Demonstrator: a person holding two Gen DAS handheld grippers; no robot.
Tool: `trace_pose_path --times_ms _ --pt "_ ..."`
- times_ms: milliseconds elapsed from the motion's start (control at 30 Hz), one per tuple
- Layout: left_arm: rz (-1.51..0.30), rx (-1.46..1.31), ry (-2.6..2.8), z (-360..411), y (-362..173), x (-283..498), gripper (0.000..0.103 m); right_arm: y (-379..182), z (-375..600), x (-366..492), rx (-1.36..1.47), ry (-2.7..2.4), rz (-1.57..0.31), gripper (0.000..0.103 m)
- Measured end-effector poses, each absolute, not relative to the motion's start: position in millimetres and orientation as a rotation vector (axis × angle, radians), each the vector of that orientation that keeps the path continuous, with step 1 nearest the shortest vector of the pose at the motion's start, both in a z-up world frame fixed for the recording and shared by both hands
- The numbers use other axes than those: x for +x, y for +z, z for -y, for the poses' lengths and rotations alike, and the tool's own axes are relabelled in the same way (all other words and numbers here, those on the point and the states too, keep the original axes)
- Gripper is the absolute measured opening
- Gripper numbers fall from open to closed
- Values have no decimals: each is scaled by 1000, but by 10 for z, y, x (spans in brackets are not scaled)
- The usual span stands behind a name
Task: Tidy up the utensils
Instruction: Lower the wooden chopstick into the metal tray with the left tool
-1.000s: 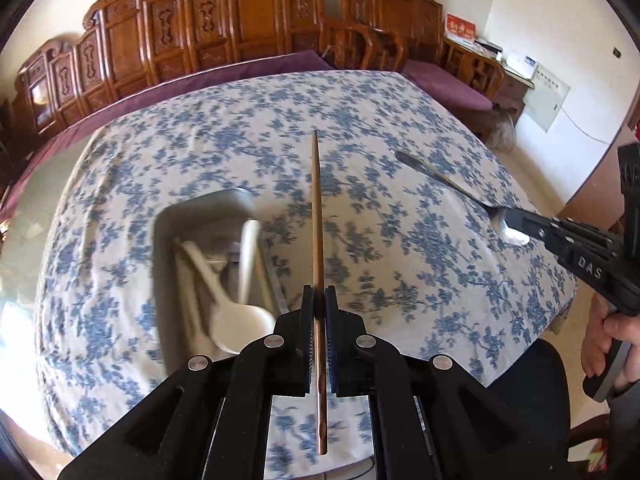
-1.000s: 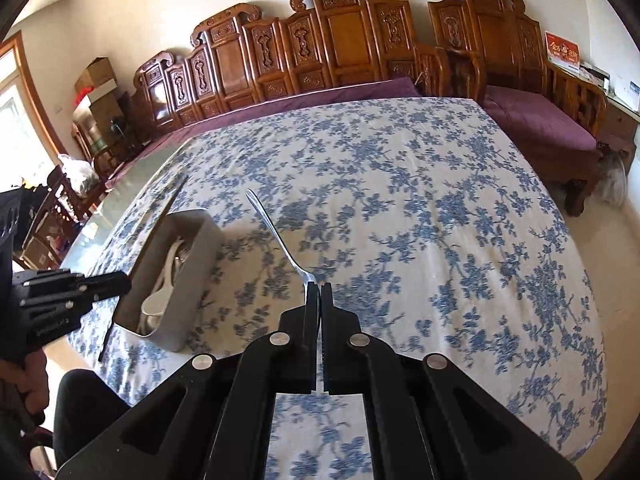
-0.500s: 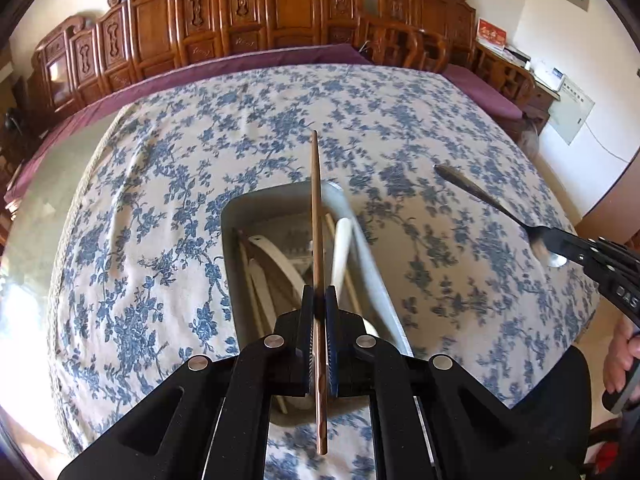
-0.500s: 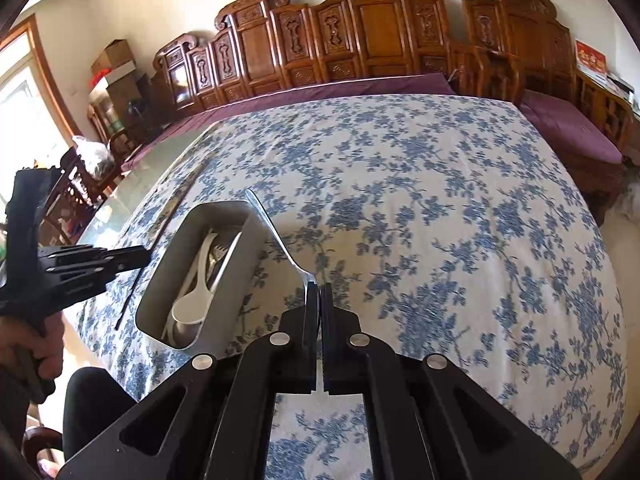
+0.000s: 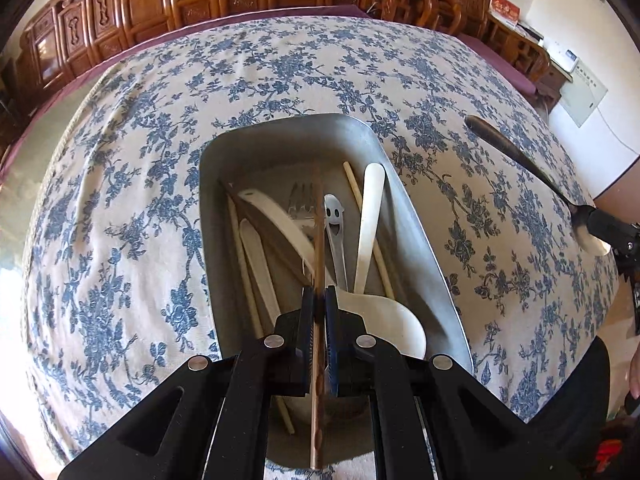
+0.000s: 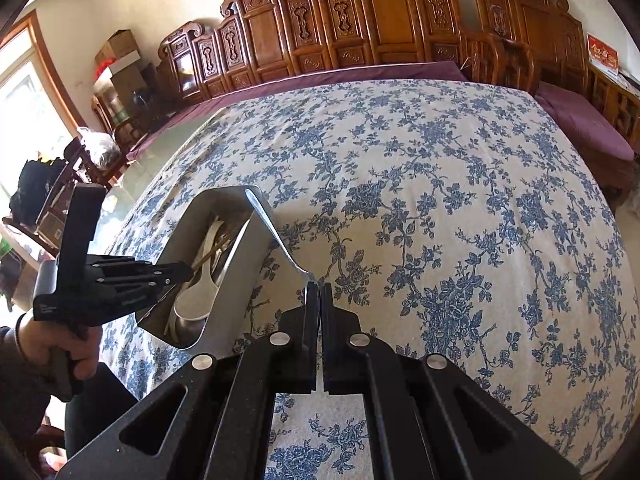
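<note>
A grey metal tray [image 5: 416, 216] sits on the flowered tablecloth and holds white spoons, a fork, chopsticks and a metal spoon with a smiley face [image 5: 335, 220]. My left gripper [image 5: 319, 300] is shut on a brown wooden chopstick [image 5: 318, 216] and holds it low over the tray, lengthwise. My right gripper [image 6: 319, 294] is shut on a metal spoon [image 6: 276, 232] by its bowl, handle pointing forward over the tray's right wall [image 6: 236, 280]. In the left wrist view the spoon [image 5: 516, 160] hangs right of the tray. In the right wrist view the left gripper [image 6: 184, 272] is over the tray's near end.
The table [image 6: 460, 200] is covered by a blue-flowered cloth. Carved wooden chairs [image 6: 360, 32] line the far side. Boxes and chairs [image 6: 116, 64] stand at the left by a window. The table's near edge is close to both grippers.
My left gripper has moved over the tray and lower, with the chopstick now above the utensils. My right gripper with the spoon has come closer to the tray's right side.
</note>
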State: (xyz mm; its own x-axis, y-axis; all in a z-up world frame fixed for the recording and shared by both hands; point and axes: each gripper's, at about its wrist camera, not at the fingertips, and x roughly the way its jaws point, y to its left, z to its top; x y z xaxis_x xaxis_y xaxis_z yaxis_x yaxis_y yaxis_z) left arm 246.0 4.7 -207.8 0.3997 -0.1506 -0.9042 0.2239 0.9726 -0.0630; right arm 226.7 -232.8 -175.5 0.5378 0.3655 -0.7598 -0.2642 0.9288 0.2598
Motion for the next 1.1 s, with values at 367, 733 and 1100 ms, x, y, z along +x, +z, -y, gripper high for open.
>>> trace_pose_path --times_ms 367,733,1100 --pt "-1090 49 -237 -62 -1940 2530 4 -1804 2370 2296 123 371 -938 2" --pt "-1111 38 -237 -40 -2062 2588 4 -1820 2298 2293 118 379 -942 2" --pt "-1090 13 -215 -189 -1950 2490 5 -1797 2153 2316 113 396 -941 2"
